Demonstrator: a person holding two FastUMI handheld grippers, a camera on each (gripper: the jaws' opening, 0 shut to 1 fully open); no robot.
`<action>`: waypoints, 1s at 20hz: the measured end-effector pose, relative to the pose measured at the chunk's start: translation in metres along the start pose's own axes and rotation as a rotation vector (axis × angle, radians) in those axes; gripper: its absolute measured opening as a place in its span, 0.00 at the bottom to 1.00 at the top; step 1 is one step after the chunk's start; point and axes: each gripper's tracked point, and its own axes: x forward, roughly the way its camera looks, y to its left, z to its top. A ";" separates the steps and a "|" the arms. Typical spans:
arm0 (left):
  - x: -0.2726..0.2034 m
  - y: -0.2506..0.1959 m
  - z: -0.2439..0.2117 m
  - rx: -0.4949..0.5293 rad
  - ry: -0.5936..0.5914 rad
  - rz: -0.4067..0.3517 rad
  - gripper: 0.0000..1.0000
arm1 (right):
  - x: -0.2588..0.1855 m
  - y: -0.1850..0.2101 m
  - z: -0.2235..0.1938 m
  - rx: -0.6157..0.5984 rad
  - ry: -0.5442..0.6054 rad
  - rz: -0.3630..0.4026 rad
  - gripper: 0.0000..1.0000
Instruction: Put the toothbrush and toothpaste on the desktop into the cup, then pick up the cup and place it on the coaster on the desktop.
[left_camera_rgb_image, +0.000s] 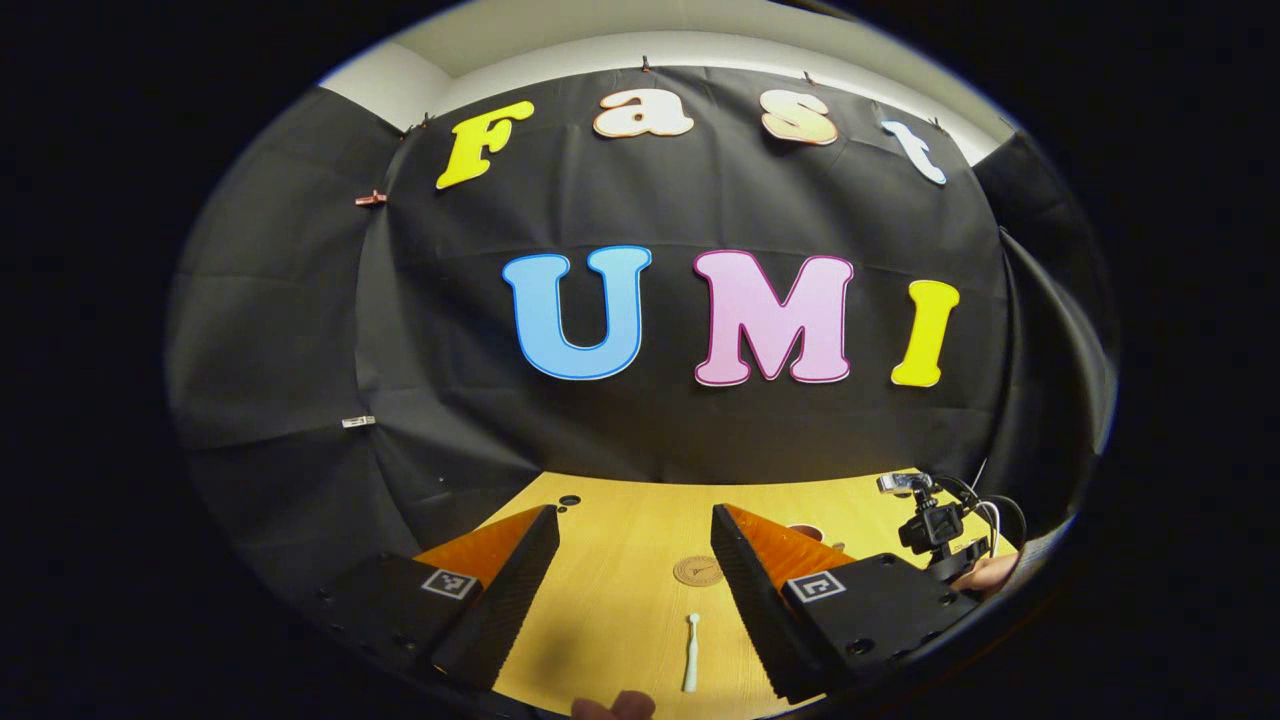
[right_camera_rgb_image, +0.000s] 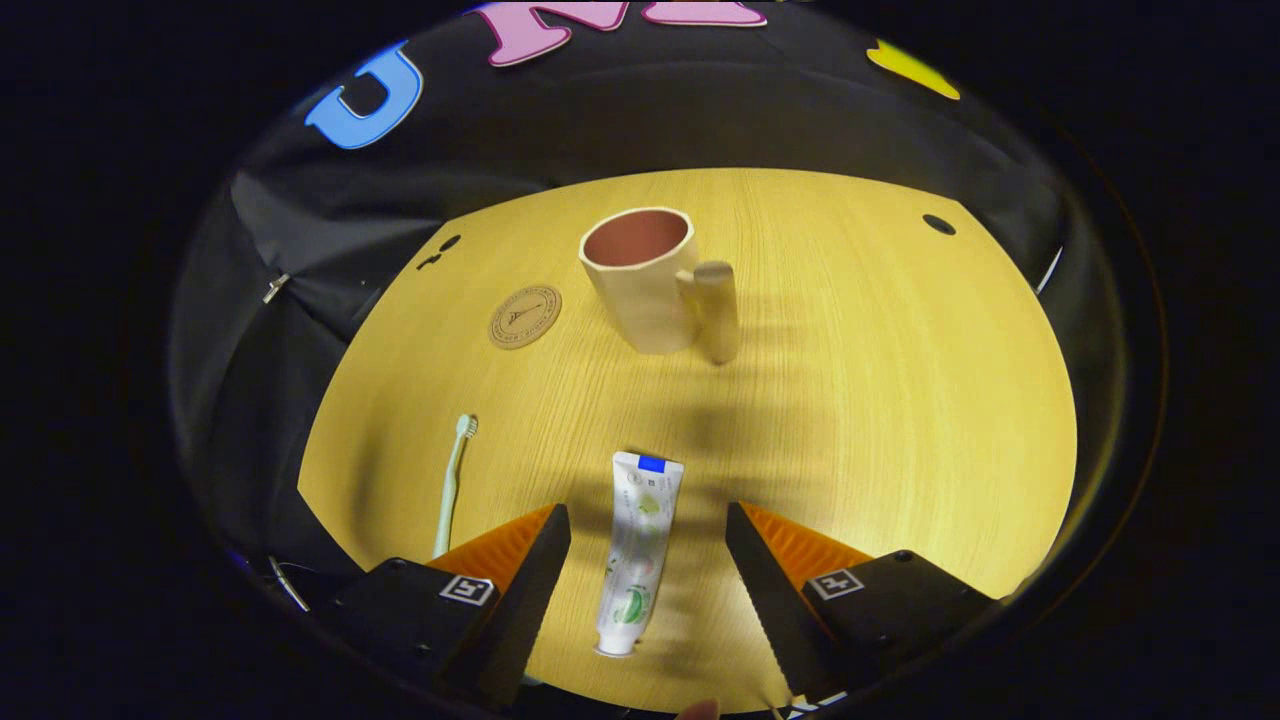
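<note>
right gripper (right_camera_rgb_image: 648, 560) jaws wide, astride paste (right_camera_rgb_image: 637, 555) nr desk (right_camera_rgb_image: 900, 400) front edge; lower square, pinch mid-tube. left gripper (left_camera_rgb_image: 635, 590) wide, empty. brush (right_camera_rgb_image: 452, 480) front-left; cup (right_camera_rgb_image: 645, 280) mid-desk.

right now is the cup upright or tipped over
Upright. In the right gripper view the cup stands on the desktop with its open mouth facing up, nothing visible inside.
</note>
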 end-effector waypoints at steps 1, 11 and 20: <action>0.001 0.000 -0.001 -0.001 0.005 0.004 0.96 | 0.007 0.000 -0.003 -0.001 0.015 -0.001 0.96; 0.014 0.000 -0.015 -0.005 0.046 0.014 0.96 | 0.036 0.000 -0.031 0.048 0.166 -0.013 0.54; 0.025 -0.012 -0.033 -0.013 0.091 -0.015 0.96 | 0.029 0.008 -0.034 0.062 0.145 0.066 0.19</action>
